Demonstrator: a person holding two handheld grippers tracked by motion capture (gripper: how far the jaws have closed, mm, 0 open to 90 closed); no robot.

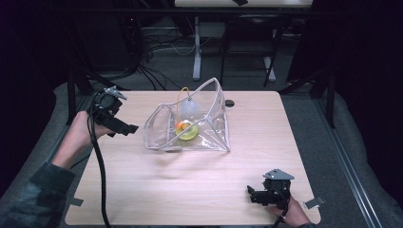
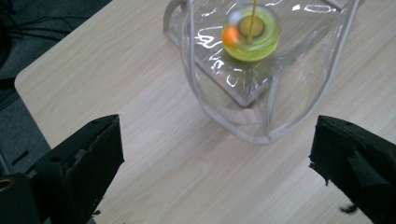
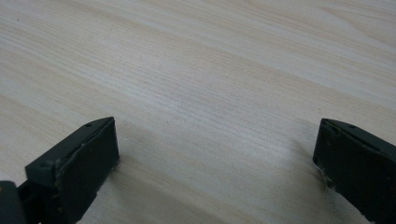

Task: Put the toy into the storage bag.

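Clear plastic bag [image 1: 190, 124] w/ pale grey piping along its edges stands on the desk [image 1: 190, 190], a bit left of centre and toward the far side. Its mouth gapes open, one corner sticks up. Inside lies a yellow-green round thing [image 1: 187, 129] w/ an orange spot, and a thin yellow cord rises from it; a whitish piece sits above it, too blurred to tell what it is.

Left tool [image 1: 124, 127] is held level just beside the bag's left side, not touching. In left gripper view the jaws stand wide apart, nothing between them, bag's near corner [image 2: 254, 135] ahead of them. Right tool [image 1: 252, 194] rests at the near right corner of the desk, well apart from the bag; its jaws are wide too, over bare wood [image 3: 196, 93].

Room for moving: free desk in front of the bag and to its right; the left tool is near the left edge.

Desk is light wood grain w/ rounded corners. Around it grey floor, dark surroundings, cables and another desk's legs [image 1: 197, 52] at the back.
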